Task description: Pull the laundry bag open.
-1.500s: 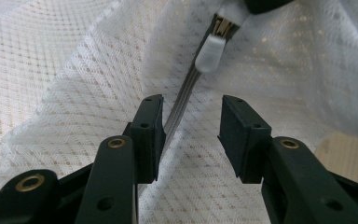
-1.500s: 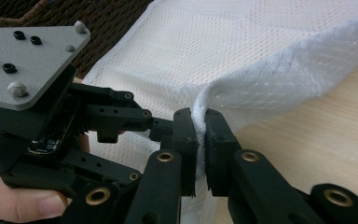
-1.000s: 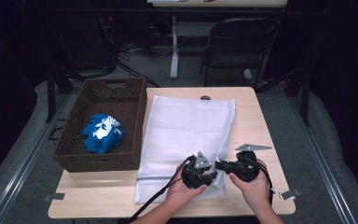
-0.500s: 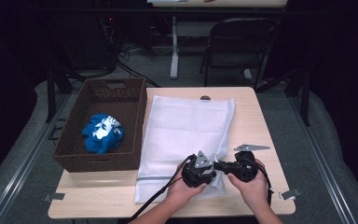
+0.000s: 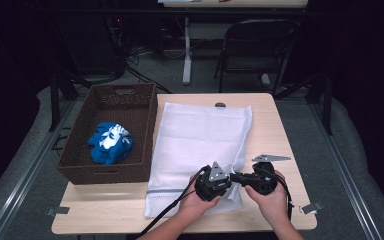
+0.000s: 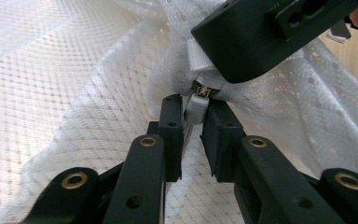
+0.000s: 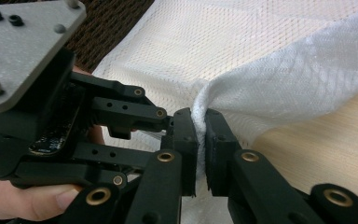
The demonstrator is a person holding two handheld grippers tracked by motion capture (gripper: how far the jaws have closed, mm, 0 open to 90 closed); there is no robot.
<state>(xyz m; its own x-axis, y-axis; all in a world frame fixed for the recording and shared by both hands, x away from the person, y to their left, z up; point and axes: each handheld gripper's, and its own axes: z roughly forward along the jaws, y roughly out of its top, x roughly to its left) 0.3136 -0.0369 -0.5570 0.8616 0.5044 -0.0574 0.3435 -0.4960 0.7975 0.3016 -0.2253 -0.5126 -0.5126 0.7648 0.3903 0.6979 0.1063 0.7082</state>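
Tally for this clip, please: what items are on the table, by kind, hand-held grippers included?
White mesh laundry bag: 1
Brown wicker basket: 1
Blue and white cloth bundle, in the basket: 1
Hand-held grippers, left and right: 2
Total: 5

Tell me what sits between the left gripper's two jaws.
In the left gripper view, the left gripper has just been closing on the mesh bag's white zipper pull, which sits between its jaws.

A dark wicker basket (image 5: 75,150) holding a crumpled blue-and-white cloth (image 5: 109,143) sits at the left of a pale wooden table (image 5: 275,125), with a folding chair (image 5: 257,47) at upper centre.
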